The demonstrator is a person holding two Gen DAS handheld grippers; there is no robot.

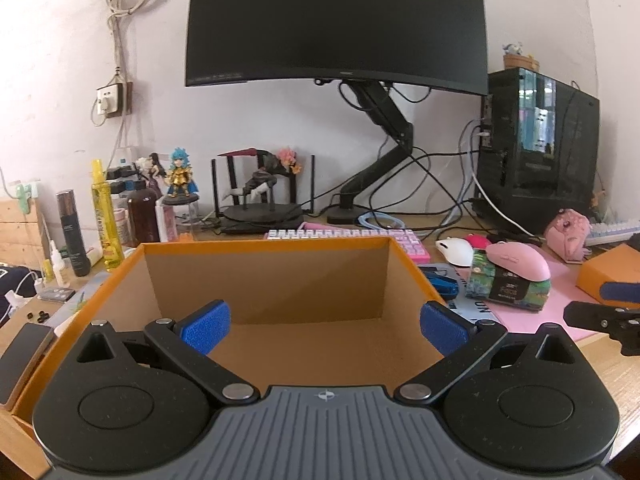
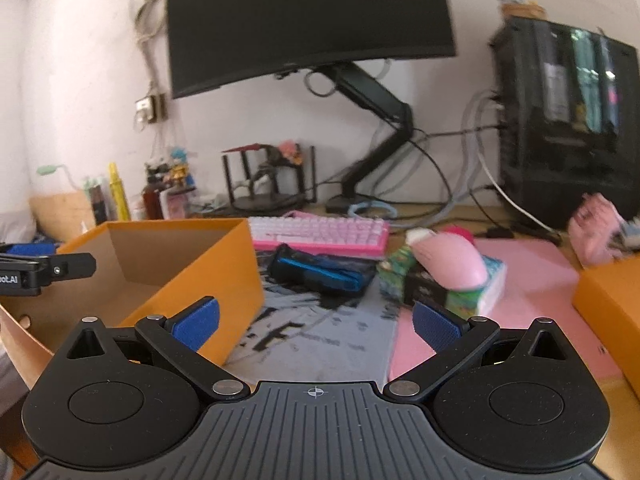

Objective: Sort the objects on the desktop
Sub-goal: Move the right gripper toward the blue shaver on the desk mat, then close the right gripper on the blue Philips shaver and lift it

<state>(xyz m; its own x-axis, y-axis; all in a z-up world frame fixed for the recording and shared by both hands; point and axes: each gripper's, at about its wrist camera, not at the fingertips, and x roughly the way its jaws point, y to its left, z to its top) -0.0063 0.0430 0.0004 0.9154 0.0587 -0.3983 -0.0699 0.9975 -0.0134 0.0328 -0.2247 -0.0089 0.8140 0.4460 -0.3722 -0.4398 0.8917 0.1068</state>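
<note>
An open orange cardboard box [image 1: 412, 268] stands right in front of me, its inside empty; it also shows in the right wrist view [image 2: 224, 276] at the left. My left gripper [image 1: 325, 329] is open and empty above the box's opening. My right gripper [image 2: 316, 326] is open and empty above a grey mat [image 2: 320, 332]. A pink mouse [image 2: 452, 260] lies on a tissue pack [image 2: 472, 296] ahead right of it. A black and blue pouch [image 2: 320, 270] lies ahead, in front of a pink keyboard [image 2: 320, 232]. A white mouse [image 1: 454, 250] lies behind the tissue pack [image 1: 508, 288].
A monitor on an arm [image 1: 336, 20] hangs over the desk's back. A PC case [image 1: 540, 148] stands at the right, figurines [image 1: 180, 178] and bottles [image 1: 104, 220] at the left. An orange lid [image 2: 612, 308] lies at the right on a pink mat [image 2: 532, 268]. A pink plush [image 1: 568, 236] sits by it.
</note>
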